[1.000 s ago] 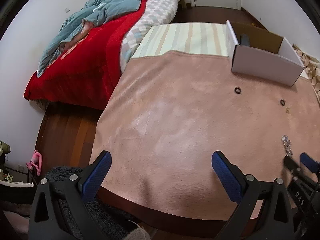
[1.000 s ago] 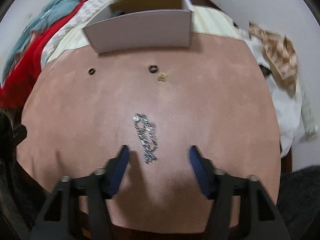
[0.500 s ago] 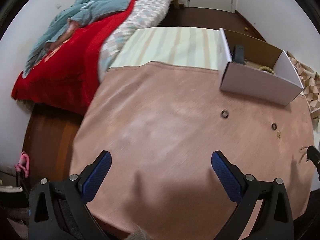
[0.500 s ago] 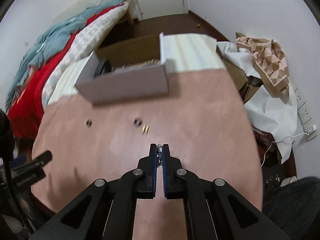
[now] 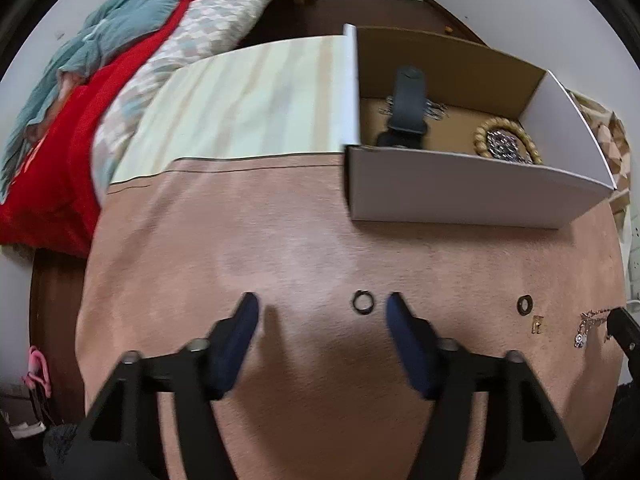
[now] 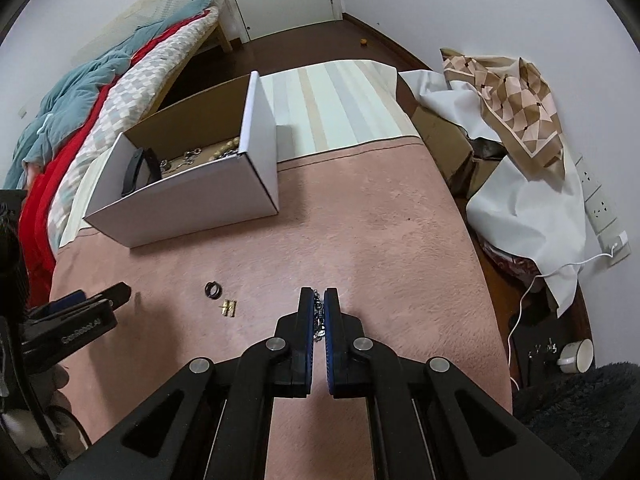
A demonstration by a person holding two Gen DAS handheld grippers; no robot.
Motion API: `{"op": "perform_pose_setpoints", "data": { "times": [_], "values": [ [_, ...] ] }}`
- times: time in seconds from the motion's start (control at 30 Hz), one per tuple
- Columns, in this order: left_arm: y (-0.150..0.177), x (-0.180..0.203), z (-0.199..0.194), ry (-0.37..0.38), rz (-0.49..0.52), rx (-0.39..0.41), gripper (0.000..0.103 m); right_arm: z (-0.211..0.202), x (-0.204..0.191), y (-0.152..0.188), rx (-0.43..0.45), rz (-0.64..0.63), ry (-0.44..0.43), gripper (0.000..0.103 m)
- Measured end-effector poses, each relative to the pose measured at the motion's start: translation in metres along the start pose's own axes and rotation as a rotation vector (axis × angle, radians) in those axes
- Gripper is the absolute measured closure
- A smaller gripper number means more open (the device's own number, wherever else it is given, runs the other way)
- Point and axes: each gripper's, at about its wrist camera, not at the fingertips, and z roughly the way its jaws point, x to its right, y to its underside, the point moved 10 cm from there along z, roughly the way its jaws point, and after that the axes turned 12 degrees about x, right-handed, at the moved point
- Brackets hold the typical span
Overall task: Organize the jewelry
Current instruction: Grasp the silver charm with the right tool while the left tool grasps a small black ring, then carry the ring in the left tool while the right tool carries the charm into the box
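Left wrist view: left gripper low over pink blanket, jaws wide, black ring between tips, nearer right one; box beyond. Right wrist view: right gripper angled down, jaws clamped on silver chain, just above blanket; second ring and gold piece to its left.

Two black rings, one gold earring, one silver chain, one box.
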Motion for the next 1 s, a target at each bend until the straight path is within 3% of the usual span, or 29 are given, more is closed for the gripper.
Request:
{"op": "perform_pose_setpoints", "data": {
  "times": [0.03,0.3,0.5,0.7,1.0],
  "values": [
    [0.001,0.002,0.001,0.003,0.004,-0.005,0.062,0.001,0.001,-0.001,0.001,0.003,0.002,0.098],
    [-0.004,0.014,0.002,0.037,0.018,0.021,0.093,0.002,0.005,-0.005,0.007,0.006,0.01,0.098],
    [-0.003,0.017,-0.007,0.047,0.009,0.035,0.093,-0.008,0.004,-0.014,0.024,0.015,-0.003,0.098],
    [-0.02,0.02,-0.045,0.102,-0.019,0.089,0.093,-0.038,-0.015,-0.044,0.078,0.019,-0.071,0.098],
    [-0.103,0.028,-0.098,0.235,-0.035,0.188,0.093,-0.074,-0.062,-0.123,0.151,-0.002,-0.236,0.098]
  ]
}}
